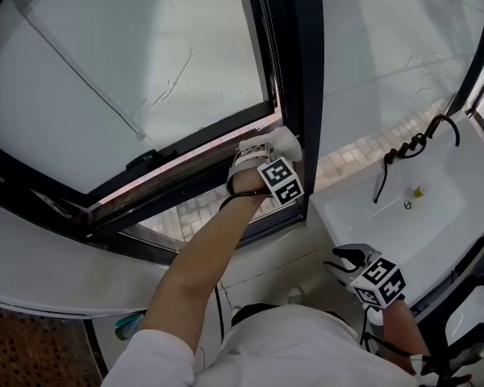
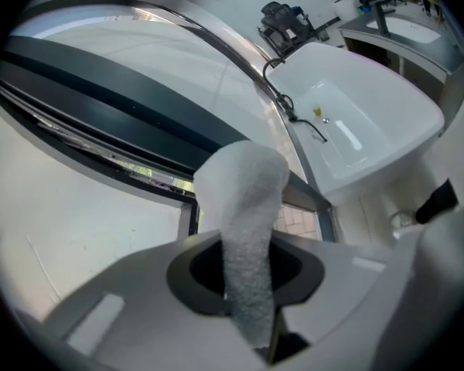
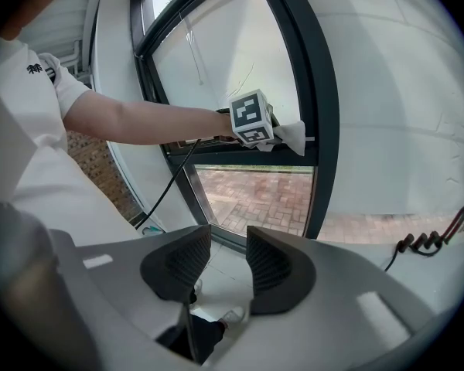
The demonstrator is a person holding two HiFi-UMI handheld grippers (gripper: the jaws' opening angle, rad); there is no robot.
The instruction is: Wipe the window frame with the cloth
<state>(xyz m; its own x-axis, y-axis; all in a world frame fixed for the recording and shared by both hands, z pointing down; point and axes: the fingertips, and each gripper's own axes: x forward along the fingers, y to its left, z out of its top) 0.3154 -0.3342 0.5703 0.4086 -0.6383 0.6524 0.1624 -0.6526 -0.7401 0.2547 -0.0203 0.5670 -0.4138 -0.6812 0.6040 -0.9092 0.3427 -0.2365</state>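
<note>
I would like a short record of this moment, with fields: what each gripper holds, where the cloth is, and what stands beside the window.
left gripper: shut on the white cloth
cloth place: against a corner of the dark window frame
right gripper: jaws apart, nothing between them
right gripper place: low, near the front of the sink
sink: white, to the right of the window

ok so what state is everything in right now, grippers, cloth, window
left gripper, shut on the cloth
cloth, bunched, held against the window frame
right gripper, open, nothing between its fingers
window sash, swung open, paving visible through the gap
</note>
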